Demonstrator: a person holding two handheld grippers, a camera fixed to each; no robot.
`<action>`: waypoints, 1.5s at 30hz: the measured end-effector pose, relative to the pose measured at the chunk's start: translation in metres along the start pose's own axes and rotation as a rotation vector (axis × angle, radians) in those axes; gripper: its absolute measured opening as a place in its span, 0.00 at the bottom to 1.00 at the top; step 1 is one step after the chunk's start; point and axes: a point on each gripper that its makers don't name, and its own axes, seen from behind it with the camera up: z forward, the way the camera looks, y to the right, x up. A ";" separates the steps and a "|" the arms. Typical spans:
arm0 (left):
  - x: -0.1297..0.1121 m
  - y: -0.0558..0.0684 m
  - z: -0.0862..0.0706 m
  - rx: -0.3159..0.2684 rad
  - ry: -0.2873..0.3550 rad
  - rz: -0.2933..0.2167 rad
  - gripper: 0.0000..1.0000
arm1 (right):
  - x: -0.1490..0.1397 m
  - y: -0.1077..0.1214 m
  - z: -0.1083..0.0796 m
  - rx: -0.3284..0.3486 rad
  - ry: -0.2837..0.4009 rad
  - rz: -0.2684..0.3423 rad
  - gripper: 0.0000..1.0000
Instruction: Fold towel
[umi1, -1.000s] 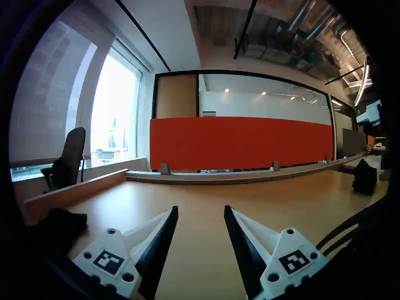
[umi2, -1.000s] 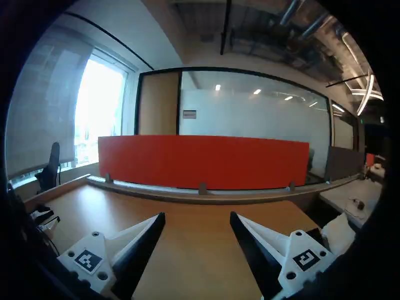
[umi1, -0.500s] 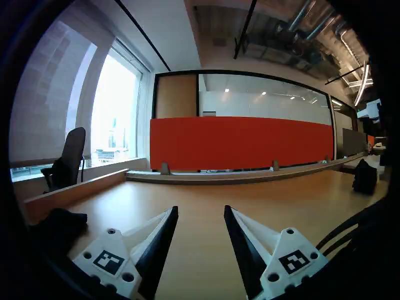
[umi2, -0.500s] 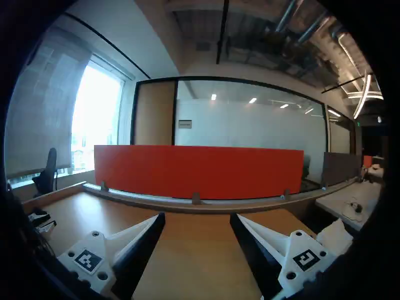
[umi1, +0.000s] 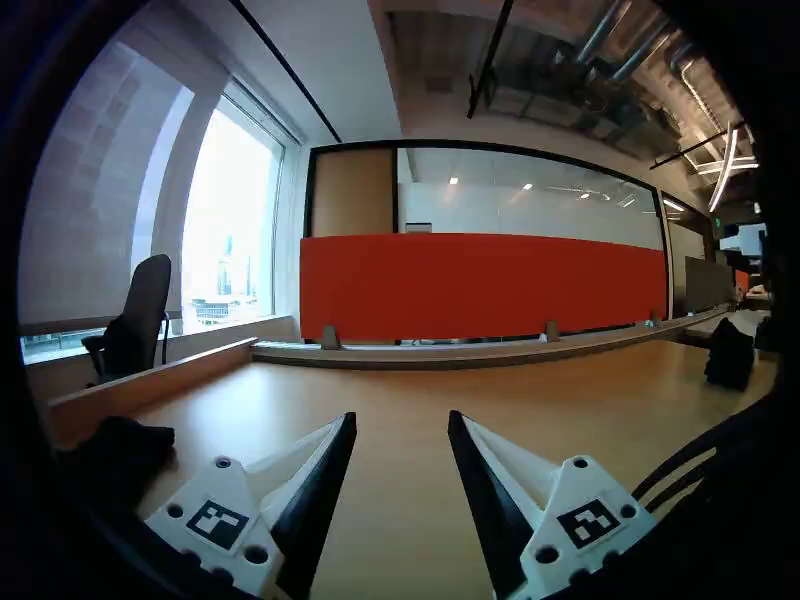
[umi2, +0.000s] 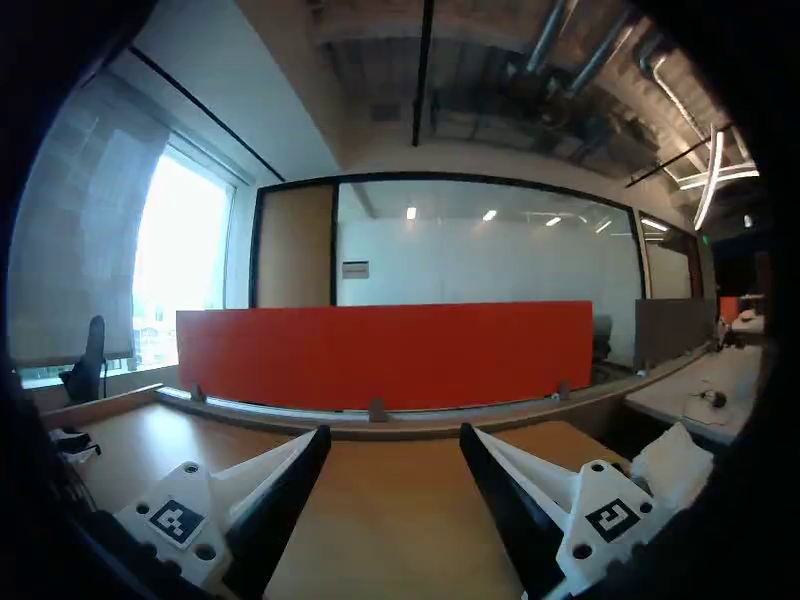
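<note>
Left tool (umi1: 400, 417) and right tool (umi2: 395, 430) gape empty over the worktop (umi1: 420, 385). A sideways reach for the pale bundle (umi2: 680, 462), perhaps the towel, could shove it off the edge.

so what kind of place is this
Most likely an open-plan office: a long wooden desk backed by a red divider panel, a black office chair beside the window, and a glass-walled room behind, under exposed ceiling pipes.
</note>
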 end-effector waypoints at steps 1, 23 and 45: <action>0.000 0.000 0.000 0.000 0.000 0.000 0.67 | -0.003 0.003 -0.001 -0.005 0.002 0.004 1.00; 0.000 0.001 -0.001 0.000 0.000 0.000 0.67 | -0.086 0.035 -0.009 -0.046 -0.014 0.010 1.00; 0.000 0.001 -0.001 0.000 0.000 0.000 0.67 | -0.132 0.039 -0.011 -0.042 -0.063 -0.002 1.00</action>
